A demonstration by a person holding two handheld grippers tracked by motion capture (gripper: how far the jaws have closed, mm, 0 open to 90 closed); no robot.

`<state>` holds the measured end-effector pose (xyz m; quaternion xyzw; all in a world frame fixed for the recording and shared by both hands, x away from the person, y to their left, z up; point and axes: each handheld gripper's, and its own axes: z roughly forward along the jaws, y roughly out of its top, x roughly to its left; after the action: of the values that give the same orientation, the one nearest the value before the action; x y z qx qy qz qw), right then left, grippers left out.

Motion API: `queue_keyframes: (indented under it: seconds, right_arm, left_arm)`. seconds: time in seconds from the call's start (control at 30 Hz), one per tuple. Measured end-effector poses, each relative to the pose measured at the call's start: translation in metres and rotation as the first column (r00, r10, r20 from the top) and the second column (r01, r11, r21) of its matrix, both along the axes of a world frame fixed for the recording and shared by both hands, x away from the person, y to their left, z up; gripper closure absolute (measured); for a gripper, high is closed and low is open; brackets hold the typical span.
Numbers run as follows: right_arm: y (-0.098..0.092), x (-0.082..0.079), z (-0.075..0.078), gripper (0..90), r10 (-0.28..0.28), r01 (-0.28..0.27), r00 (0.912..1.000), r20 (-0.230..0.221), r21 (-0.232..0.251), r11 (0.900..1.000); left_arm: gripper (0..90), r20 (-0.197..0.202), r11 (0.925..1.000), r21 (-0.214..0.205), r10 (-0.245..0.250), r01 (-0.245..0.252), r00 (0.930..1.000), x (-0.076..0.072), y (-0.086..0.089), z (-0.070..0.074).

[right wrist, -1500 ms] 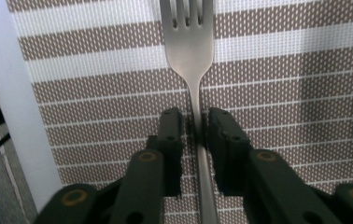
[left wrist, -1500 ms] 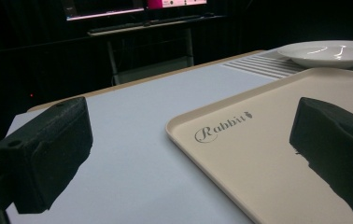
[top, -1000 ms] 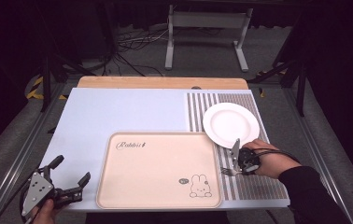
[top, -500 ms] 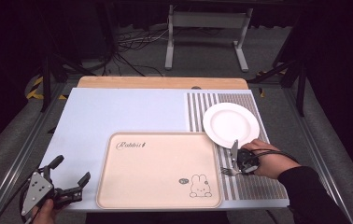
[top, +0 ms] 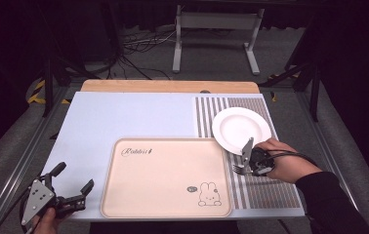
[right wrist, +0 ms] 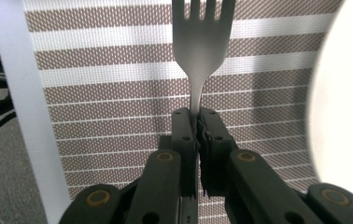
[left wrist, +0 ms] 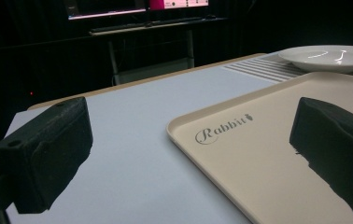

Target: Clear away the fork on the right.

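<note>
Nothing has shifted since a second ago: the right gripper (top: 245, 161) still pinches a fork (right wrist: 201, 51) by its handle over the striped mat (top: 265, 187), just beside the white plate (top: 236, 124). The left gripper (top: 70, 187) rests wide open at the table's near-left corner, next to the beige tray (top: 163, 195).

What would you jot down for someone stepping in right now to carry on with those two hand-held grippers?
Right hand-held gripper: shut on the neck of a silver metal fork, over the brown-and-white striped placemat, beside the round white plate.
Left hand-held gripper: open, holding nothing, at the near left corner of the pale blue table mat, facing the beige rabbit-print tray.
Done: fork gripped.
Left: setting the fork down, probably by the plate; the tray holds nothing yet.
</note>
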<state>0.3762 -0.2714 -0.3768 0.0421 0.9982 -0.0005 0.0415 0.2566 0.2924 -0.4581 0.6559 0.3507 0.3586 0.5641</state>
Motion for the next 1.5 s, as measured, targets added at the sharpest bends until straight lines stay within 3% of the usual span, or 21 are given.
queue_keyframes:
  seconds: [0.47,0.6,0.9,0.97,1.03,1.37,1.43,1.5]
  right_arm:
    - [0.010,-0.002,0.030,86.5,-0.003,-0.001,0.9979,0.064,0.059,0.9982]
    - [0.019,-0.003,0.040,86.5,-0.052,0.046,0.9971,0.055,0.115,0.9923]
    - [0.040,-0.004,0.050,86.5,-0.086,0.077,0.9948,0.055,0.159,0.9843]
    - [0.045,-0.004,0.052,86.5,-0.093,0.083,0.9945,0.048,0.178,0.9805]
    - [0.052,-0.003,0.054,86.5,-0.124,0.115,0.9918,0.030,0.215,0.9698]
    - [0.078,-0.003,0.057,86.4,-0.193,0.179,0.9807,0.030,0.258,0.9494]
    - [0.082,-0.003,0.057,86.4,-0.218,0.204,0.9758,0.020,0.272,0.9403]
    - [0.086,-0.003,0.058,86.4,-0.262,0.252,0.9650,-0.001,0.285,0.9247]
  left_arm:
    - [0.0,0.001,1.0000,0.000,-0.004,0.004,1.0000,0.000,0.000,0.000]
    - [0.0,0.001,1.0000,0.000,-0.005,0.005,1.0000,0.000,0.000,0.000]
    - [0.0,0.002,1.0000,0.002,-0.006,0.006,1.0000,0.000,0.000,0.001]
    - [0.0,0.003,1.0000,0.002,-0.007,0.007,1.0000,0.000,0.000,0.001]
    - [0.0,0.003,1.0000,0.002,-0.007,0.007,1.0000,0.000,0.000,0.001]
    - [0.0,0.007,1.0000,0.004,-0.008,0.008,0.9999,0.000,0.000,0.001]
    - [0.0,0.007,0.9999,0.006,-0.008,0.008,0.9999,0.000,0.000,0.001]
    - [0.0,0.009,0.9999,0.011,-0.007,0.007,0.9999,0.000,0.000,0.001]
